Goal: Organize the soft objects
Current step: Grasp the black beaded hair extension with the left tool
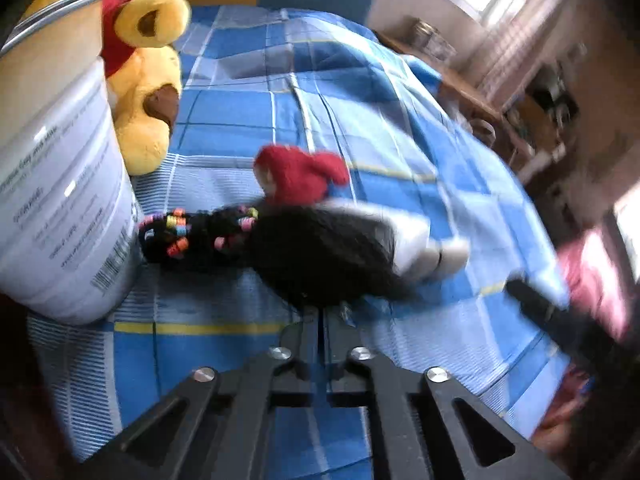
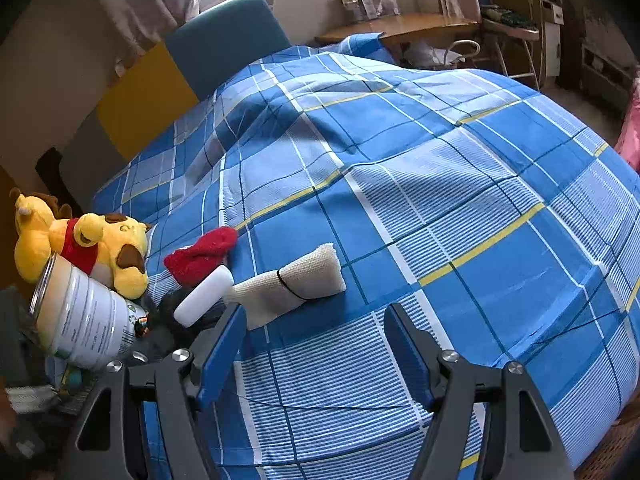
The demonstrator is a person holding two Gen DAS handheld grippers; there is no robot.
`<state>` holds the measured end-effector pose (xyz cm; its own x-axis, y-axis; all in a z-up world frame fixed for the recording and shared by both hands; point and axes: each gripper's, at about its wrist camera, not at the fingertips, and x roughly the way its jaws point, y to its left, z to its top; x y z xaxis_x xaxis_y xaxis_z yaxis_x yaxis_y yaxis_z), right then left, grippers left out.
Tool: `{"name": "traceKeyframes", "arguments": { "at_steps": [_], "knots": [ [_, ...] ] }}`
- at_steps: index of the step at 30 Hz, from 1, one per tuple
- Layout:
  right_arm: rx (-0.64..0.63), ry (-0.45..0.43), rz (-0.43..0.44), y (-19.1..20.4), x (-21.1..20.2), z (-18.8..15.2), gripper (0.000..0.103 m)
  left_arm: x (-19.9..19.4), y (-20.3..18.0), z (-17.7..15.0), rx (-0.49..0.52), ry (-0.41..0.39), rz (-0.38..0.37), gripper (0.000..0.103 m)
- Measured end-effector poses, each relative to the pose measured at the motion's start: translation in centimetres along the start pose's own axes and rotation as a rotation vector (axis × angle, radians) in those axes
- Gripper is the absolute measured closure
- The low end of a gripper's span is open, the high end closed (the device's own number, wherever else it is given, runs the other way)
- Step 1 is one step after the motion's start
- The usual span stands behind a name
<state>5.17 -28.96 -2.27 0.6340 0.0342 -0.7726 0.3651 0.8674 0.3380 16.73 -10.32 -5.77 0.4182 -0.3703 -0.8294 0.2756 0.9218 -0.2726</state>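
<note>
On the blue checked bedspread [image 2: 440,200] lies a black hairy piece [image 1: 320,256] with coloured beads [image 1: 180,232] at one end. My left gripper [image 1: 320,312] is shut, its tips at the near edge of the black hair; whether strands are pinched I cannot tell. A red knitted item [image 1: 300,176] [image 2: 200,254] lies just behind it, and a white roll [image 2: 204,296] rests on it. A beige rolled cloth [image 2: 296,284] with a black band lies in front of my right gripper [image 2: 315,312], which is open over the bedspread with nothing between its blue pads.
A white tin can [image 1: 60,200] [image 2: 80,320] stands at the left, and a yellow plush bear [image 1: 148,80] [image 2: 100,248] in a red shirt leans behind it. A teal and yellow headboard [image 2: 224,36] is at the far end, with a wooden desk [image 2: 400,26] and shelves beyond.
</note>
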Motion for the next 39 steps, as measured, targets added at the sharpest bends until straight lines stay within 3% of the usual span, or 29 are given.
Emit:
{"name": "traceKeyframes", "arguments": {
  "at_steps": [6, 12, 15, 17, 21, 24, 26, 29, 34, 39],
  "knots": [
    [-0.013, -0.01, 0.002, 0.2, -0.2, 0.0, 0.031, -2.4, 0.7, -5.8, 0.096, 0.032, -0.03, 0.102],
    [-0.032, -0.005, -0.015, 0.4, 0.0, -0.2, 0.031, -4.6, 2.6, -11.2, 0.101, 0.116, -0.052, 0.102],
    [-0.038, -0.002, -0.026, 0.5, 0.1, -0.3, 0.031, -5.4, 3.7, -12.6, 0.072, 0.142, -0.062, 0.093],
    [-0.04, 0.003, -0.033, 0.5, 0.2, -0.3, 0.031, -6.3, 4.0, -13.1, 0.067, 0.121, -0.057, 0.079],
    [-0.042, 0.024, -0.038, 0.5, 0.6, -0.5, 0.031, -7.3, 4.4, -12.6, 0.037, 0.094, -0.066, 0.076],
    [-0.049, 0.028, -0.041, 0.6, 0.7, -0.6, 0.031, -7.5, 4.5, -10.7, -0.006, 0.072, -0.068, 0.064],
    [-0.051, 0.026, -0.037, 0.7, 0.6, -0.6, 0.031, -7.1, 4.1, -9.3, -0.022, 0.052, -0.053, 0.049],
    [-0.052, 0.02, -0.035, 0.7, 0.4, -0.7, 0.031, -5.2, 3.5, -7.1, -0.07, 0.054, -0.03, 0.04],
    [-0.04, 0.022, -0.026, 0.5, 0.6, -0.5, 0.031, -1.3, 3.9, -4.6, -0.132, 0.109, 0.051, 0.039],
    [-0.039, 0.019, -0.022, 0.4, 0.8, -0.2, 0.031, 1.0, 2.9, -3.3, -0.059, 0.099, 0.143, 0.04]
  ]
}}
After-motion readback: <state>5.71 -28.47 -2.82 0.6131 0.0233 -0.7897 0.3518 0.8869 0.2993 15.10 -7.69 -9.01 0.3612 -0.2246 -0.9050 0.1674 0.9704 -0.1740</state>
